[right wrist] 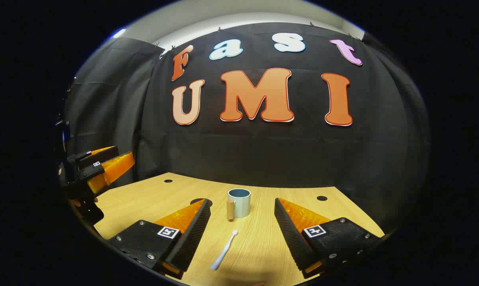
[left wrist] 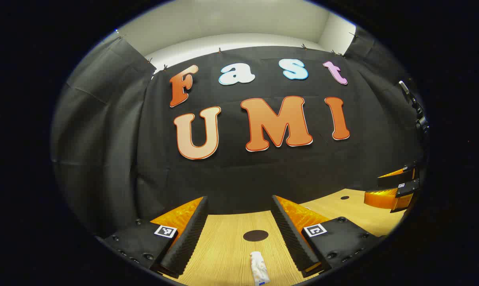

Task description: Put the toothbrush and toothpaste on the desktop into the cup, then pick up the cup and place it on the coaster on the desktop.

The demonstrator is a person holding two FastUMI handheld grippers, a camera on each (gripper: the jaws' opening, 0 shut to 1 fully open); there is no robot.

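Both tools spread wide, holding nothing. Left gripper (left wrist: 239,234) hovers low over desktop (left wrist: 223,254); toothpaste (left wrist: 258,268) lies flat near front edge, just ahead of its jaws, dark round coaster (left wrist: 255,235) beyond it toward back edge.

Right gripper (right wrist: 242,230) likewise low; toothbrush (right wrist: 224,250) lies flat between its jaws toward front edge, cup (right wrist: 239,202) upright mid-desktop, handle on its left, empty as far as visible.

Likely step: first pickup. Advice: straddle slim body crosswise, descend until tips near wood, close at midpoint, lift level, then tilt item end-down over cup rim.
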